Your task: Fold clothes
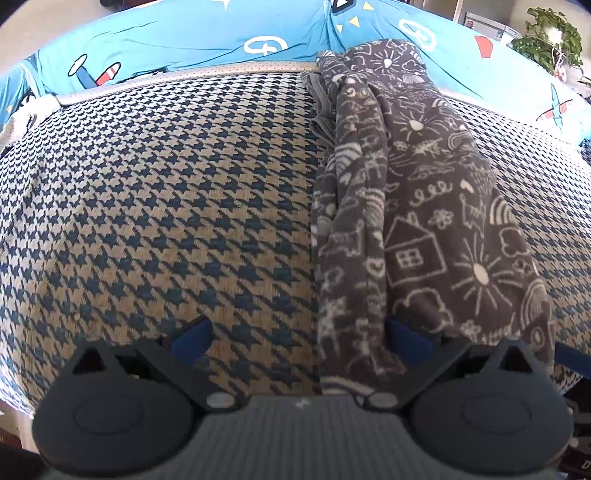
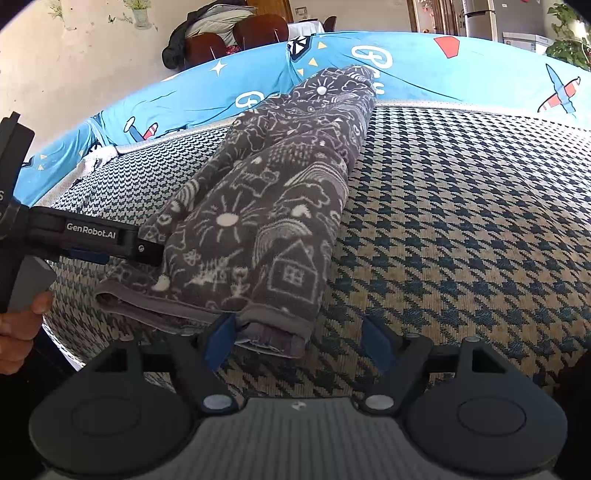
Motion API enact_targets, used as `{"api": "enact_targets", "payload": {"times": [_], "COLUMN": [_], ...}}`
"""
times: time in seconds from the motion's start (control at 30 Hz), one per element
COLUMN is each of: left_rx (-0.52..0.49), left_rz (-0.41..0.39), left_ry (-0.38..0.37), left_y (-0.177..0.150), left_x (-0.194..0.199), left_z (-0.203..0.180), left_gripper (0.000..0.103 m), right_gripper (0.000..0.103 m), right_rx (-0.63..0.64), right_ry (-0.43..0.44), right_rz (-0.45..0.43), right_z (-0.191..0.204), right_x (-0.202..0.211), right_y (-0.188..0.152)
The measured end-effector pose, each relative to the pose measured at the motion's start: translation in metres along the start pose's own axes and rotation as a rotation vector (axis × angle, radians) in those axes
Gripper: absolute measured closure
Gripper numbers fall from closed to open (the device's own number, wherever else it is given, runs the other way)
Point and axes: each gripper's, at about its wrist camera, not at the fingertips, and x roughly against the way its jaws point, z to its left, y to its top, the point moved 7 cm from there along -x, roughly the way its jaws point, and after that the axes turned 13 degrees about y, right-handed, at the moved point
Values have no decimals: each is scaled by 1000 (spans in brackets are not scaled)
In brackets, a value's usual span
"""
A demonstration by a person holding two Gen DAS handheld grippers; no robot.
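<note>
Right gripper (image 2: 299,338): jaws spread wide at the near hem of the garment; the left blue pad (image 2: 221,339) touches the hem's edge, the right pad stands clear over bare cover, nothing pinched between them.
Left gripper (image 1: 301,338): jaws apart; the right blue pad (image 1: 408,339) lies against the garment's near end, a fold of cloth falling loose into the gap, the left pad over open cover. Seen from the right wrist view, its black arm reaches in from the left and meets the garment's side.
Garment (image 2: 273,206): grey fleece trousers printed with white doodles of suns, houses and rainbows, folded lengthwise into a long strip running from the near edge of the bed to the far one, waistband end nearest the right gripper.
Bed cover (image 1: 166,206): blue-and-tan houndstooth weave, the garment lying on it.
Blue sheet (image 1: 184,33): bright, printed with planes and stars, banked along the far edge; the garment's far end rests against it.
Hand (image 2: 18,332): grips the left tool's handle at the frame's left edge.
</note>
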Motion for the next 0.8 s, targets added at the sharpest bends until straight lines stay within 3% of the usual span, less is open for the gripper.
{"api": "enact_targets", "payload": {"times": [0.2,0.3,0.43,0.63,0.8], "left_rx": [60,102,154,194,196], "left_rz": [16,-13,-64,-89,-90], "left_ry": [-2,-26,-61,-48,-26], "left_y": [-3,2,11,23,26], "left_x": [0,5,11,4,-2], "left_z": [8,13,16,12,8], "left_gripper": [0,0,0,0,0], "right_gripper": [22,22,22,20,20], "right_rx": [29,15,-30,10,-16], "right_ry": [5,16,22,-14,78], "right_rz": [8,5,-51,-155,-164], "right_z": [3,3,1,4,9], "right_x": [1,3,13,26,31], "right_y": [-4,-5,1,8,10]}}
